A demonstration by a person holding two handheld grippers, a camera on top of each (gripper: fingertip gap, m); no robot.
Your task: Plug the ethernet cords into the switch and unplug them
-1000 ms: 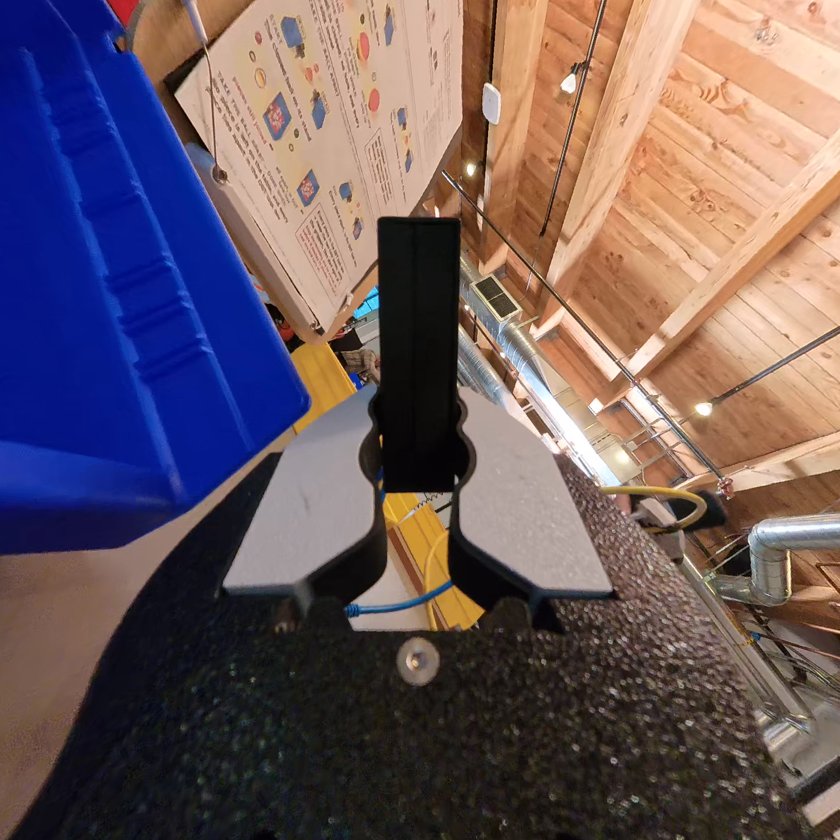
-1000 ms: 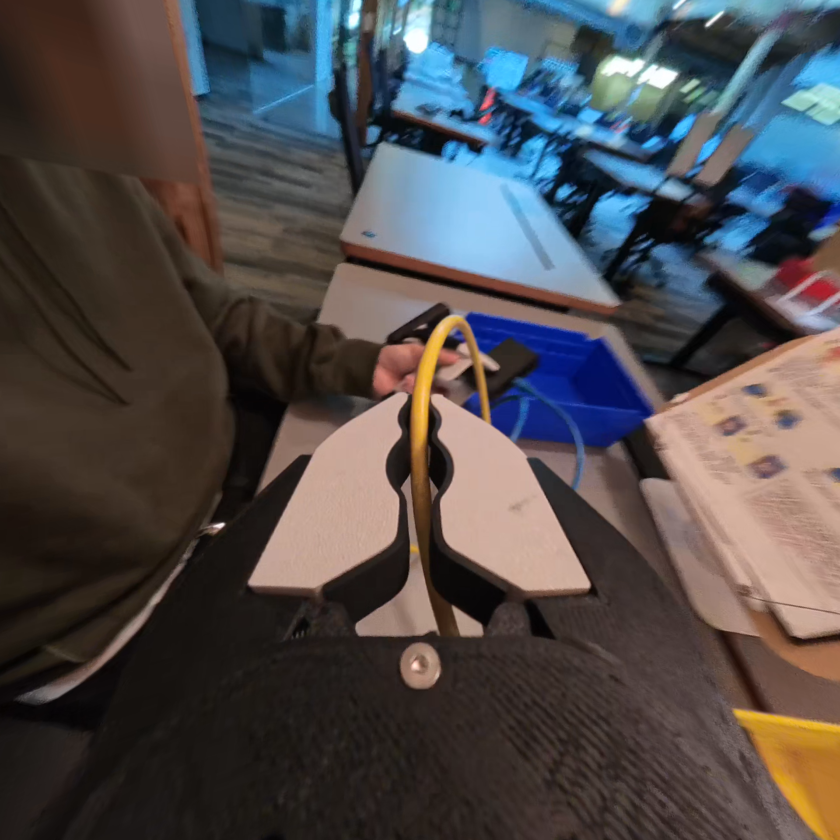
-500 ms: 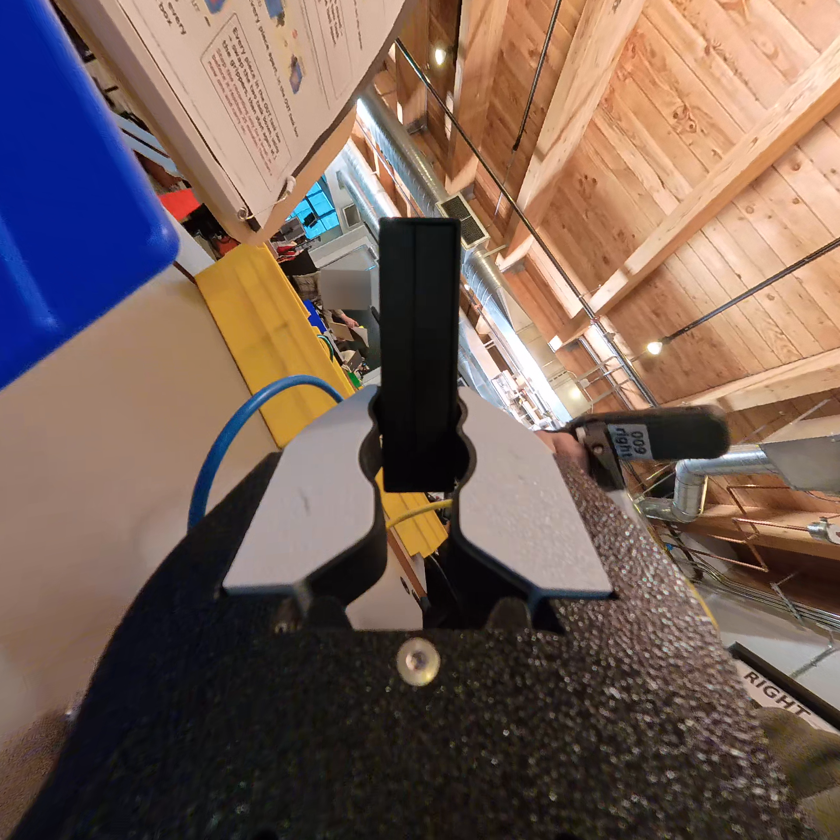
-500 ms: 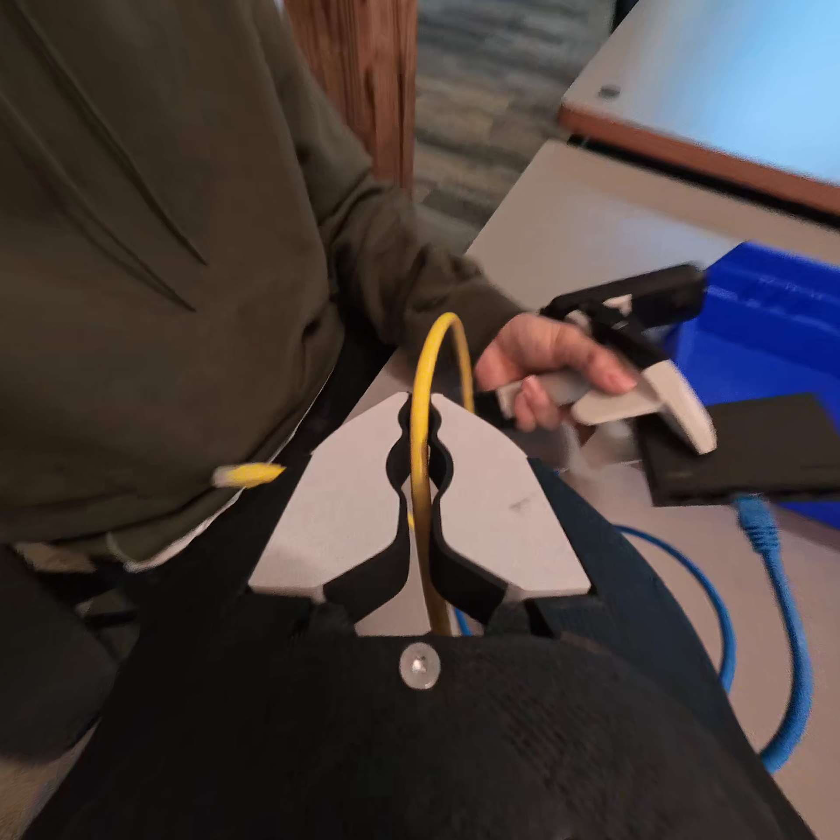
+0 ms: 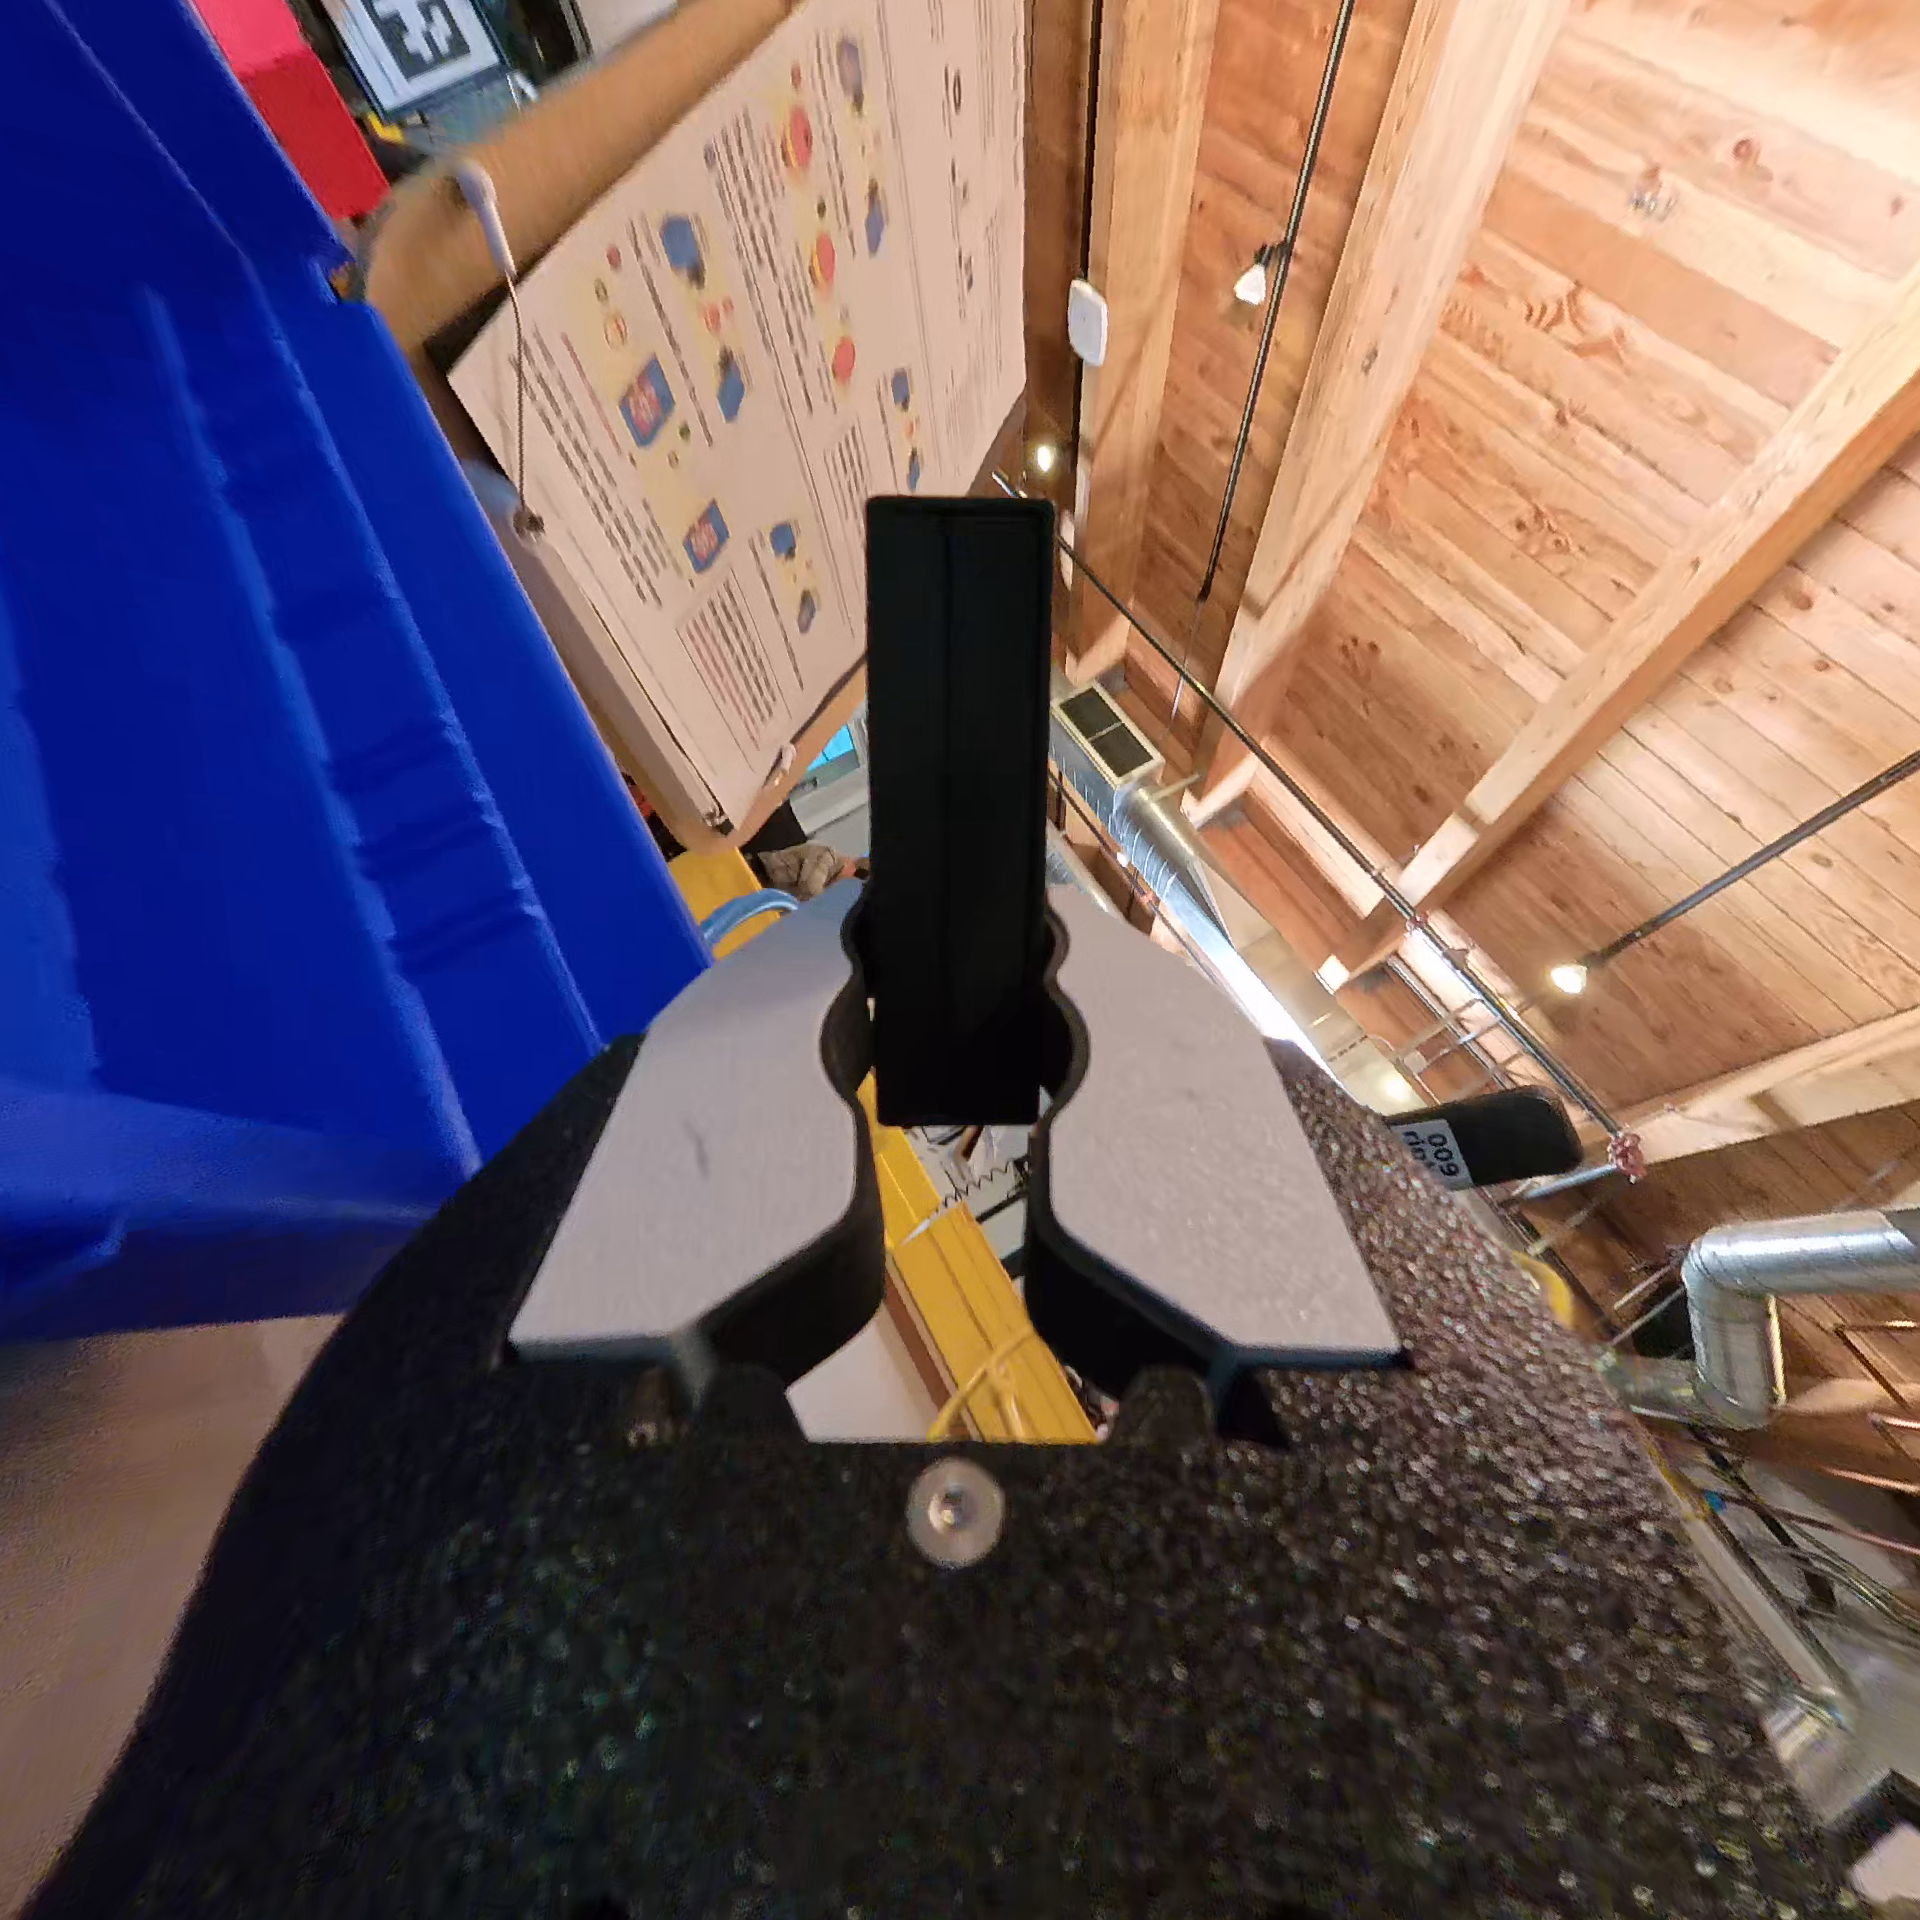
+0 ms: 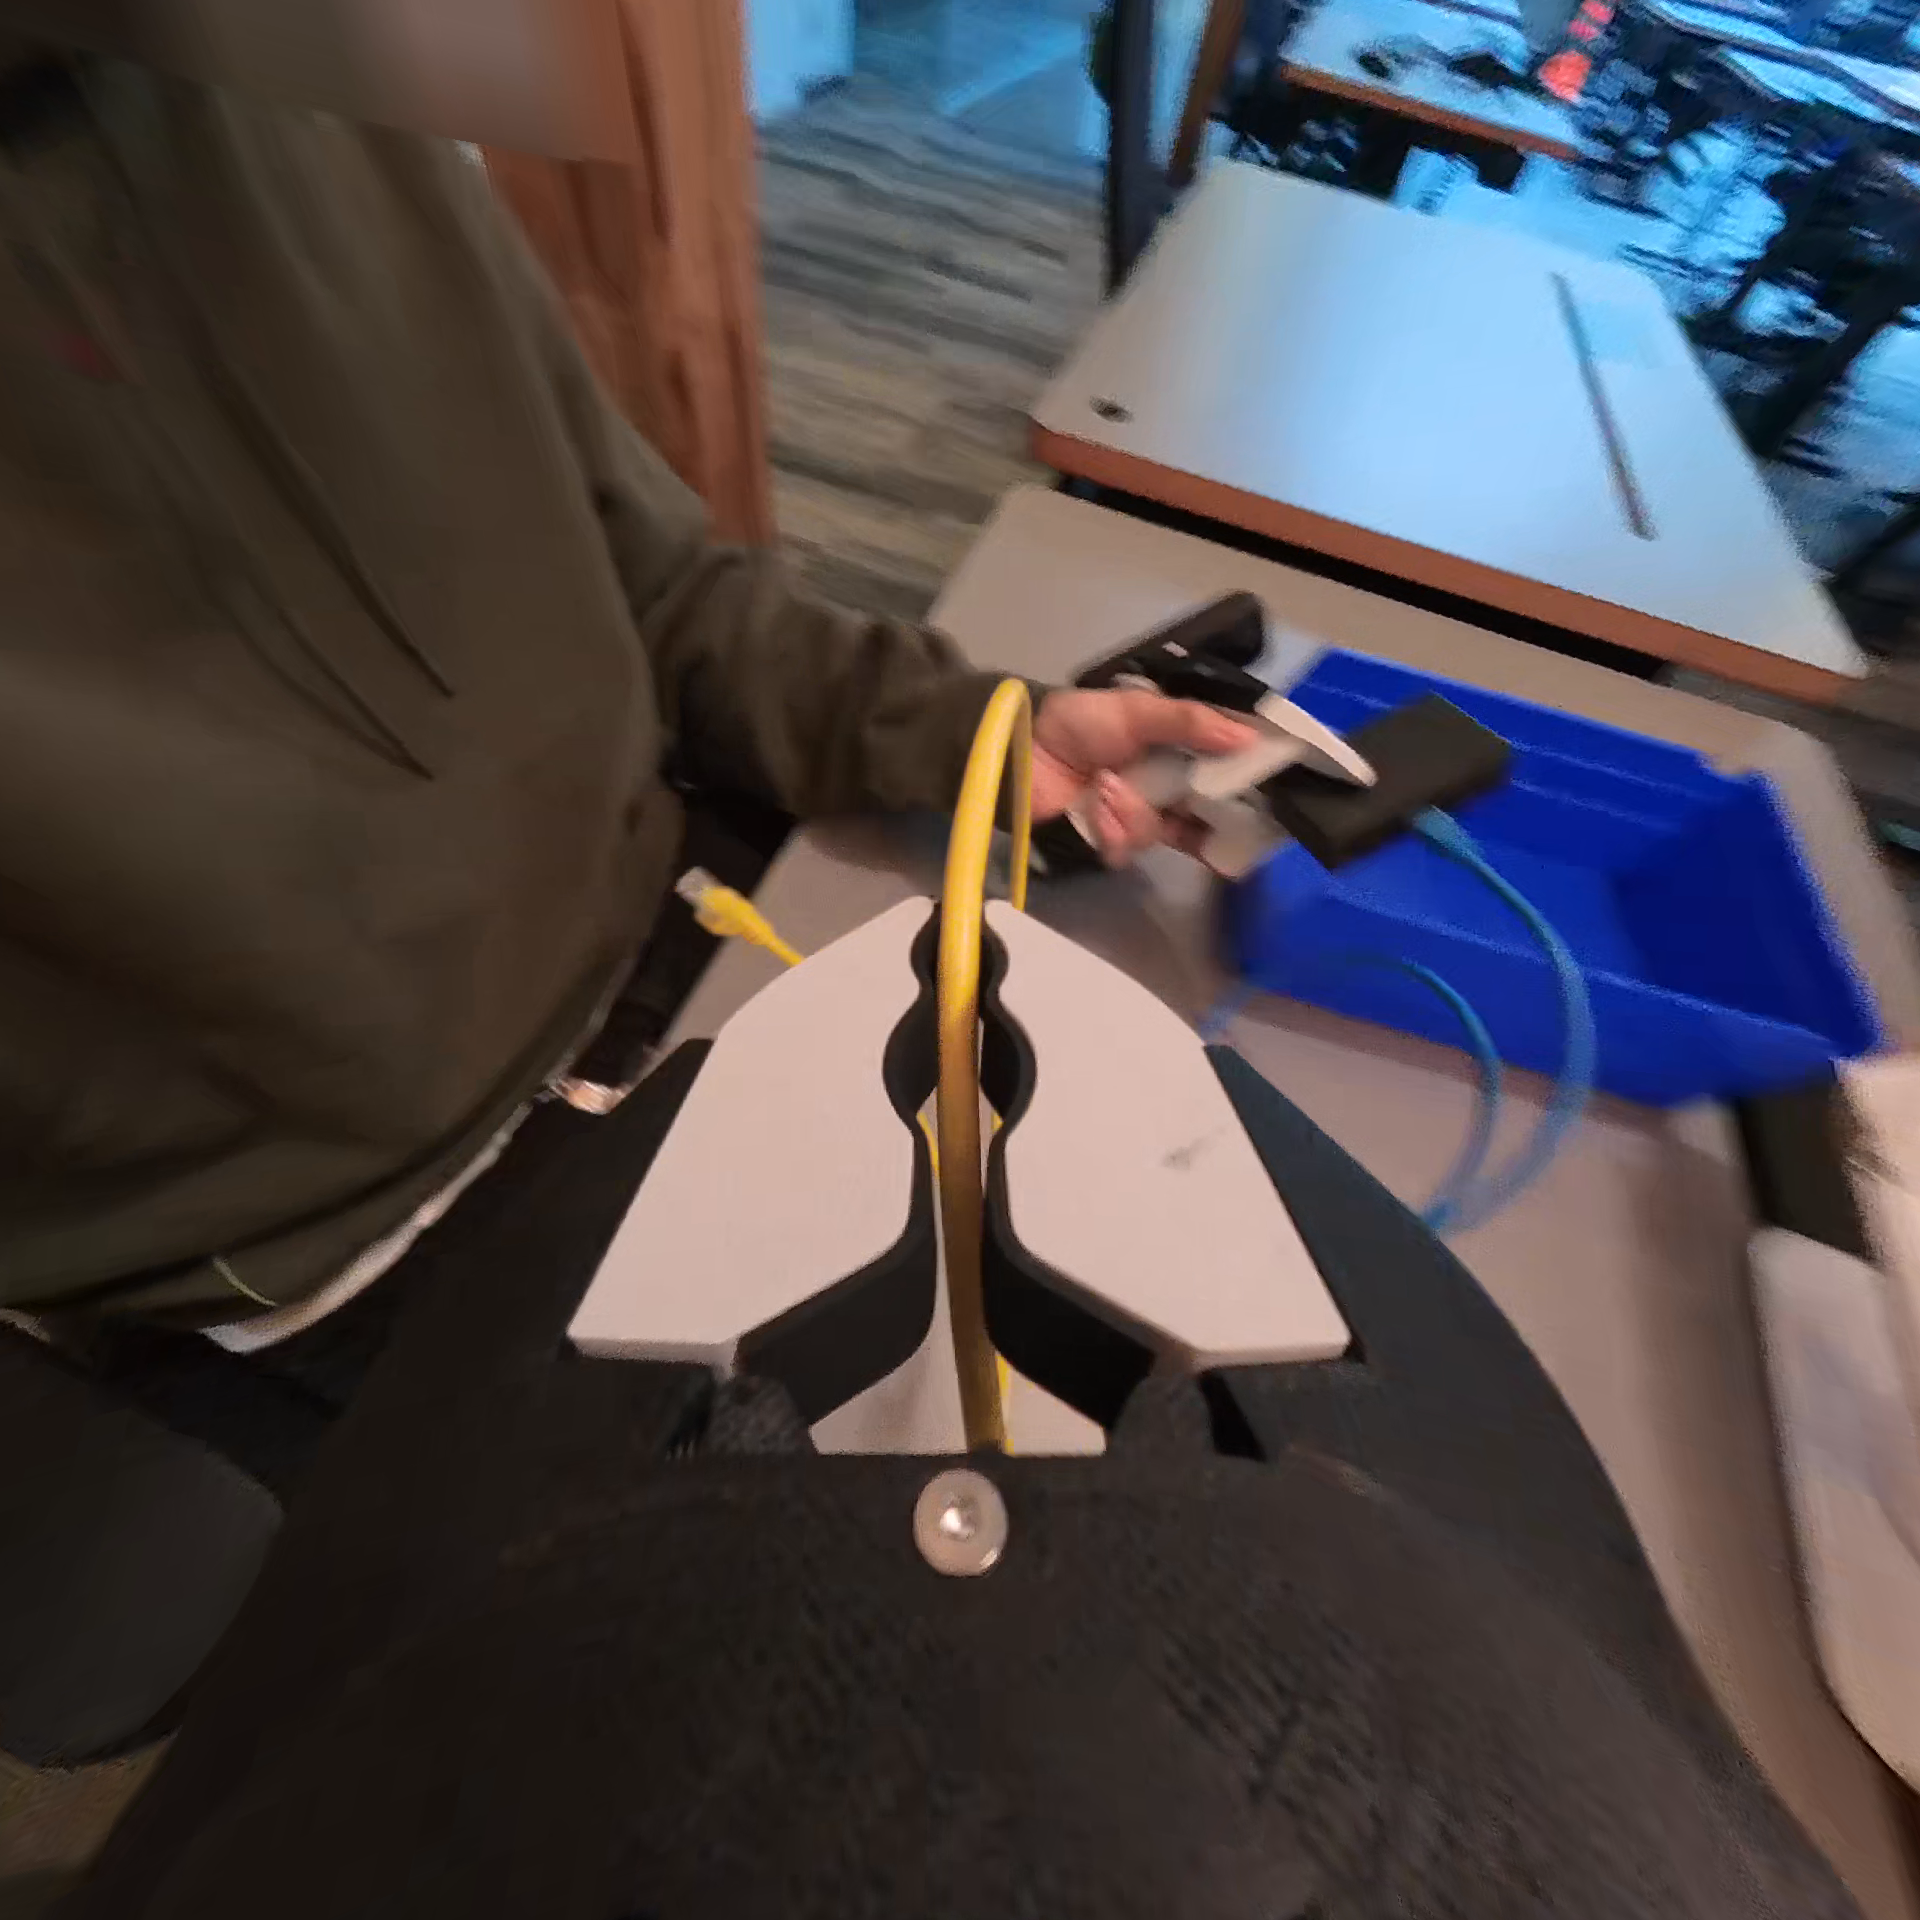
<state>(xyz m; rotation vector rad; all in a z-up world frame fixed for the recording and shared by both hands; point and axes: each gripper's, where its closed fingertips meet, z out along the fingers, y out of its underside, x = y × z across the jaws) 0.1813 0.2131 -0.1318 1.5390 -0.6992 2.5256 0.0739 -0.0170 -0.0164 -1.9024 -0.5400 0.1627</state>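
between the fingers of the left gripper (image 5: 956, 997) sits the black switch (image 5: 956, 810), clamped edge-on so that it stands up past the fingertips toward the wooden ceiling (image 5: 1558, 520). seen from the right wrist view, that same left gripper (image 6: 1262, 790) is held in a hand (image 6: 1117, 764) above the near rim of a blue bin (image 6: 1662, 935), and the switch (image 6: 1392, 764) sticks out over the bin. a blue ethernet cord (image 6: 1538, 997) is plugged into the switch's lower edge and loops down in front of the bin onto the grey desk (image 6: 1621, 1299).

the right gripper (image 6: 961, 935) has its fingers closed tight on a yellow ethernet cord (image 6: 971, 935), which runs up through the gap, arches over past the fingertips and comes down behind. its yellow plug (image 6: 722, 914) hangs free to the left, near the person's olive sweatshirt (image 6: 312, 623), well apart from the switch.

in the left wrist view the blue bin (image 5: 260, 779) fills the left side, with a printed poster (image 5: 769, 416) beyond it and a bit of blue cord (image 5: 743, 914) just showing beside the left finger. the right wrist view is blurred.
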